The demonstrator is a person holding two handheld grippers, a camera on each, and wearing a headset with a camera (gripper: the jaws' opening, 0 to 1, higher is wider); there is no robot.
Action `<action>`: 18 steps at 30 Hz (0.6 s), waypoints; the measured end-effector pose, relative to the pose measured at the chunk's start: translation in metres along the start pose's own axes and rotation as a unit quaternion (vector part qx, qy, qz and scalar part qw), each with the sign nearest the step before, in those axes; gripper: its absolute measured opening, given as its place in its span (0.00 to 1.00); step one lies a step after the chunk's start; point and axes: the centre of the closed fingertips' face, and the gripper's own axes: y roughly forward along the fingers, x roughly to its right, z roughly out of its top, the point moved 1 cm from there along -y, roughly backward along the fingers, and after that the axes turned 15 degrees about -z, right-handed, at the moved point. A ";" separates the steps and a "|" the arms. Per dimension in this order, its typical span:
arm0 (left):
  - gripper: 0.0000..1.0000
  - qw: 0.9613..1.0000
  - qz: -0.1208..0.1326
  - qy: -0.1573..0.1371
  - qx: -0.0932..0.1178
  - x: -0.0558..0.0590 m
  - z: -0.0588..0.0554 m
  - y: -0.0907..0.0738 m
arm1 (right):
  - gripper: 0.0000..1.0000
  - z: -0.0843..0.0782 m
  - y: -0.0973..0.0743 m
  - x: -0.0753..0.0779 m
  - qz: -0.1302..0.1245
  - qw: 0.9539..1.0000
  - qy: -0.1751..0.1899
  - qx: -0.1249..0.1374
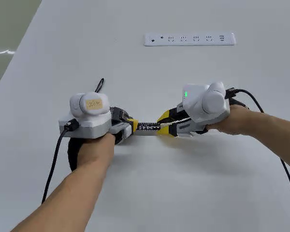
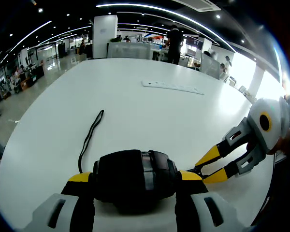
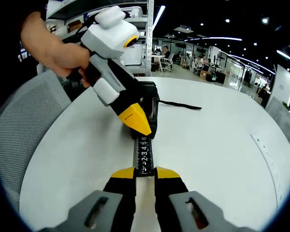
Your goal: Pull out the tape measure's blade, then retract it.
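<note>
The black tape measure case (image 2: pixel 134 180) rests on the white table, and my left gripper (image 1: pixel 128 126) is shut on it, one yellow-tipped jaw on each side. A short length of dark blade (image 3: pixel 143 153) with white numerals runs out of the case (image 3: pixel 149 107) toward my right gripper (image 3: pixel 145 172), which is shut on the blade's end. In the head view the blade (image 1: pixel 147 127) bridges the small gap between the two grippers, with the right gripper (image 1: pixel 163 126) on the right. The case's black wrist strap (image 2: pixel 89 136) trails on the table behind it.
A white power strip (image 1: pixel 189 39) lies at the far side of the white table (image 1: pixel 150 188). A black cable (image 1: pixel 52 169) hangs from the left gripper and another (image 1: pixel 253 104) from the right one. A grey mesh chair back (image 3: pixel 24 140) stands off the table edge.
</note>
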 end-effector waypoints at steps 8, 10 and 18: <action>0.65 1.000 -0.002 -0.001 -0.001 0.000 0.000 0.001 | 0.12 0.008 0.012 -0.003 0.002 1.000 -0.004 0.005; 0.65 1.000 -0.003 -0.001 -0.002 0.000 0.000 0.001 | 0.12 0.010 0.015 -0.004 0.003 1.000 -0.003 0.007; 0.65 1.000 -0.004 -0.002 -0.003 0.000 0.000 0.001 | 0.12 0.013 0.019 -0.005 0.004 1.000 -0.003 0.009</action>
